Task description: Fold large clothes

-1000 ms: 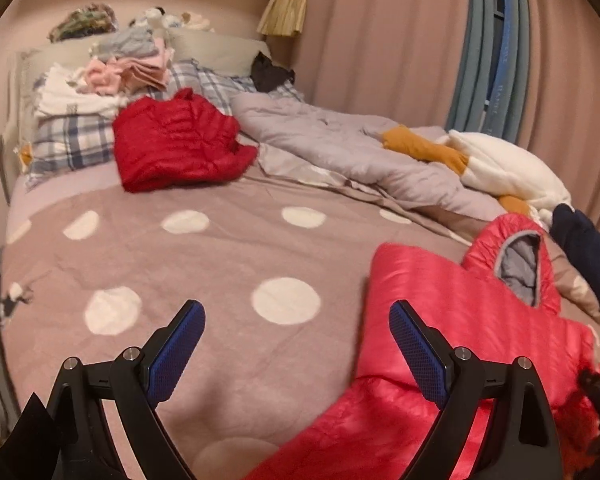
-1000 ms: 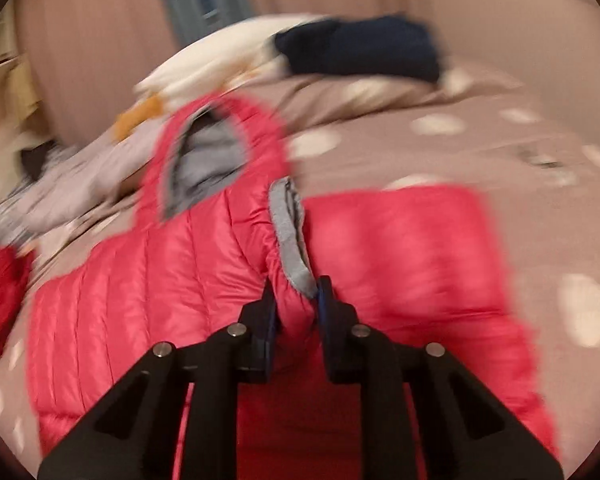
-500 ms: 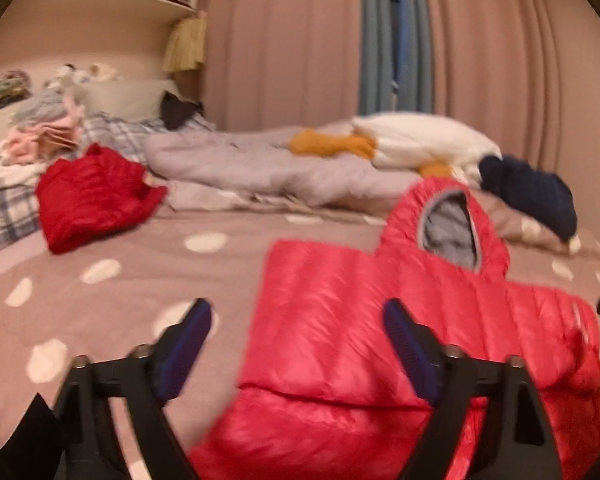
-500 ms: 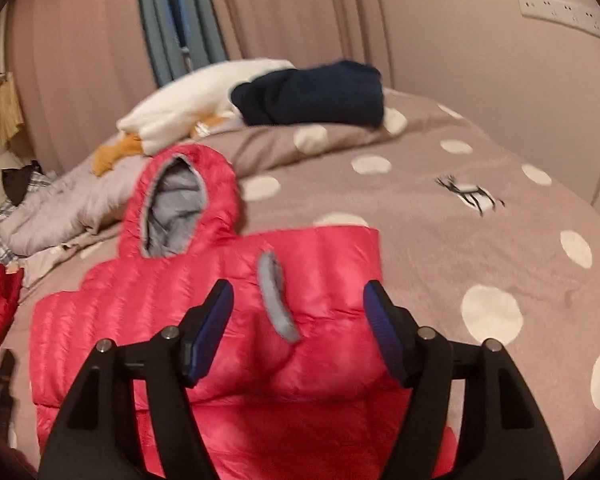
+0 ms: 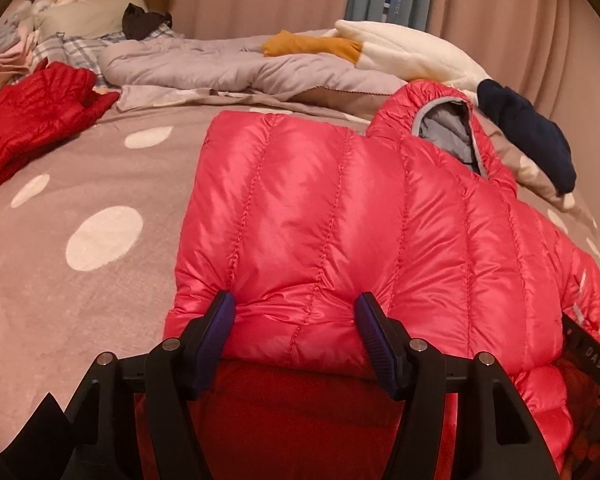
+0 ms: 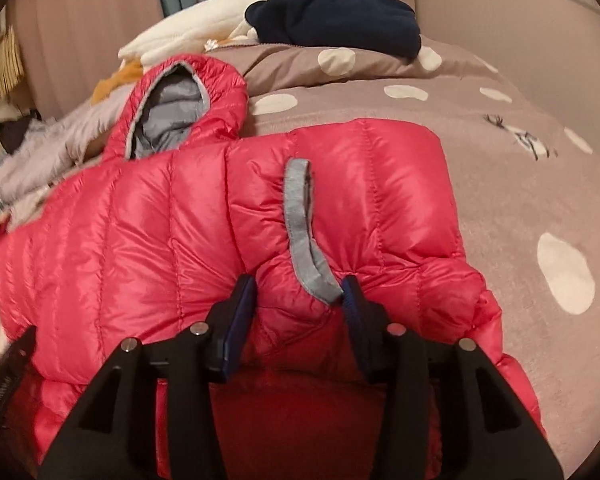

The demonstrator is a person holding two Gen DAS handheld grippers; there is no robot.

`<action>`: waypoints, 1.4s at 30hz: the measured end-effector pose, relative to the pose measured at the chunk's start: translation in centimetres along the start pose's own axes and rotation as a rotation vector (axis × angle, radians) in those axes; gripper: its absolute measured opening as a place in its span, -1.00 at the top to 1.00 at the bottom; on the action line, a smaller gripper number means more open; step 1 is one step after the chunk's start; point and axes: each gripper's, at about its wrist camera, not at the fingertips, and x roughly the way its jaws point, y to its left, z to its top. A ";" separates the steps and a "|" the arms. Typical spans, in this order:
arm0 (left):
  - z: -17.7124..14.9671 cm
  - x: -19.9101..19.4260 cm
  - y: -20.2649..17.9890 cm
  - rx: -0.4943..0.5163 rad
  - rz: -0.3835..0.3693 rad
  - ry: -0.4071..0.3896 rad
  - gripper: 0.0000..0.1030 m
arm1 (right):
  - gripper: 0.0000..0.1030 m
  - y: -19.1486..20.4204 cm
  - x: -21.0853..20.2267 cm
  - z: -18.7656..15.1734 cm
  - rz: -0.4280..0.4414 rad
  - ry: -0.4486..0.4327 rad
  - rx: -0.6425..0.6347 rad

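A: Left wrist view. Report the jacket and the gripper.

B: The glossy pink-red quilted down jacket with a grey-lined hood (image 5: 340, 216) lies spread on the taupe bedspread with white polka dots (image 5: 100, 232). The left gripper (image 5: 296, 320) straddles a fold at the jacket's near edge. Its jaws are closing; both blue pads dent the fabric, so the fold is grasped.

A: Other items, relative to the jacket?

B: A crumpled darker red quilted garment (image 5: 40, 116) lies well apart on its left. A navy fleece bundle (image 5: 528, 136) sits just beside the hood. A grey duvet (image 5: 236, 68) lies behind it.

A: Right wrist view.

B: The jacket (image 6: 140, 248) fills the centre. The right gripper (image 6: 298, 300) is closing around the sleeve end with the grey cuff band (image 6: 304, 240); the pads press the sleeve from both sides. The navy bundle (image 6: 336, 20) lies beyond the hood.
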 end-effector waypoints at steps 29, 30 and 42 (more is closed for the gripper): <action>0.2 -11.0 5.1 -0.170 0.185 -0.256 -0.19 | -0.29 0.1 -0.5 -0.4 0.007 -0.021 -0.022; 0.3 -10.9 5.7 -0.201 0.200 -0.264 -0.19 | -0.31 0.1 -0.5 -0.5 0.017 -0.022 -0.020; -0.3 -9.3 7.3 -0.228 0.335 -0.152 0.54 | -0.38 1.0 -0.1 -0.6 -0.023 -0.014 -0.055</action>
